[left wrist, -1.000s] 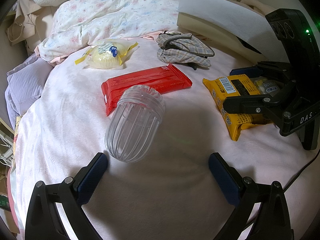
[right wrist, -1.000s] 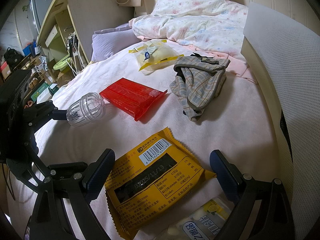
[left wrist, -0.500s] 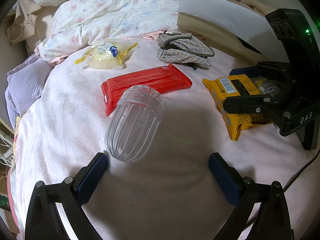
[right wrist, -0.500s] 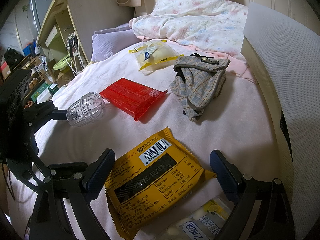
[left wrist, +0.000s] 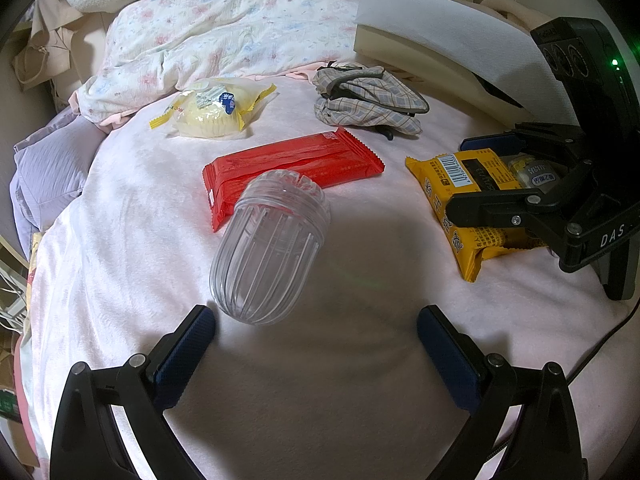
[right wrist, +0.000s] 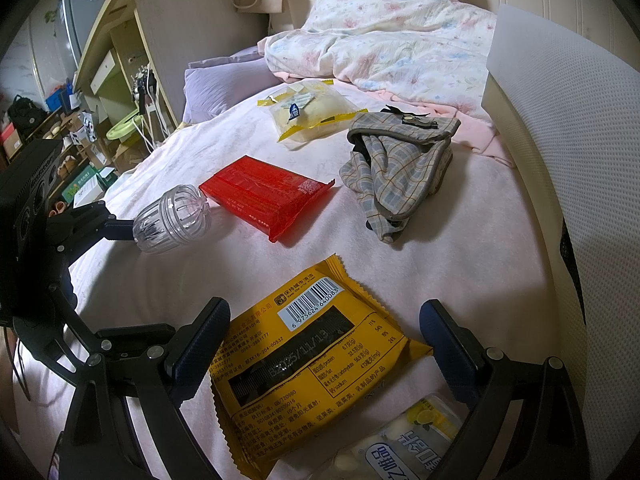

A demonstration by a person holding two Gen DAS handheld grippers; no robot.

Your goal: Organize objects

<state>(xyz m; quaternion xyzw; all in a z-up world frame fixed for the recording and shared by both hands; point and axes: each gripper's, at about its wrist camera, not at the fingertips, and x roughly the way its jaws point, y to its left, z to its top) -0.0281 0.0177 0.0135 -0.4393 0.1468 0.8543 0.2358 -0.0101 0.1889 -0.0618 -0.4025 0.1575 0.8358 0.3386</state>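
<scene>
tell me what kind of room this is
Most likely a bedroom, with the items laid out on a bed. A pink bedsheet covers the surface, a floral quilt is bunched at the far end, a lilac pillow lies beside it, and a desk stands alongside.

Lighting is soft, even indoor light from above my tools. A broad dim shadow lies on the pink bedsheet (left wrist: pixel 360 240) ahead of my left gripper (left wrist: pixel 316 320). Focus sharp centrally; strong fisheye bending and black vignette at corners.
</scene>
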